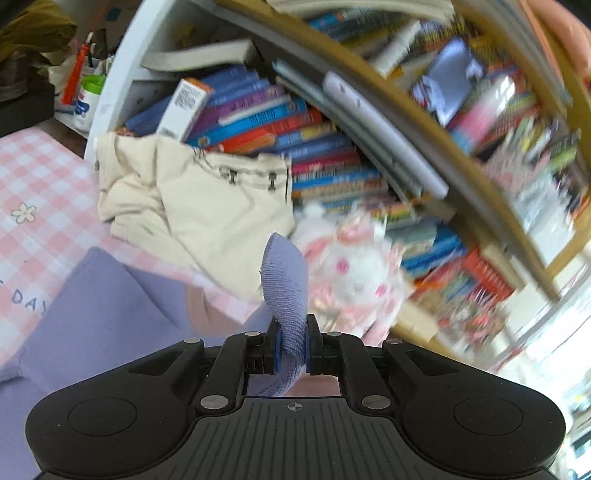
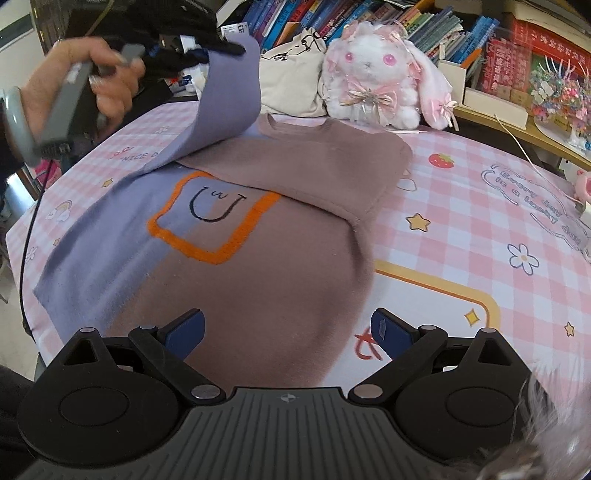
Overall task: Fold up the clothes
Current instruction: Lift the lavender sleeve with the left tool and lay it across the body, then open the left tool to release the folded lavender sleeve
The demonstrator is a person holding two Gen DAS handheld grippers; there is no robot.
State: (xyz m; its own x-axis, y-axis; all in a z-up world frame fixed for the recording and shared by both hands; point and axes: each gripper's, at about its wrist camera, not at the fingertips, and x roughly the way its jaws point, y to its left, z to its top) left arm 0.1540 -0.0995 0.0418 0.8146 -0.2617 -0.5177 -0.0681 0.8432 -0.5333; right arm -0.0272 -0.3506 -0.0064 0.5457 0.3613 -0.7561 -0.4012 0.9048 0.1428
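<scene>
A sweater (image 2: 258, 280), half lavender and half dusty mauve with an orange-framed smiley, lies flat on the pink checked tablecloth (image 2: 461, 206). Its mauve sleeve (image 2: 332, 162) is folded across the chest. My left gripper (image 1: 291, 347) is shut on the cuff of the lavender sleeve (image 1: 286, 288) and holds it lifted in the air; in the right wrist view the left gripper (image 2: 221, 46) shows high at the back left, with the sleeve (image 2: 225, 99) hanging from it. My right gripper (image 2: 288, 332) is open and empty above the sweater's hem.
A white and pink plush rabbit (image 2: 380, 70) and a cream drawstring bag (image 2: 291, 85) sit at the table's back edge against a shelf of books (image 2: 424, 22). A small pink figure (image 2: 583, 184) stands at the far right.
</scene>
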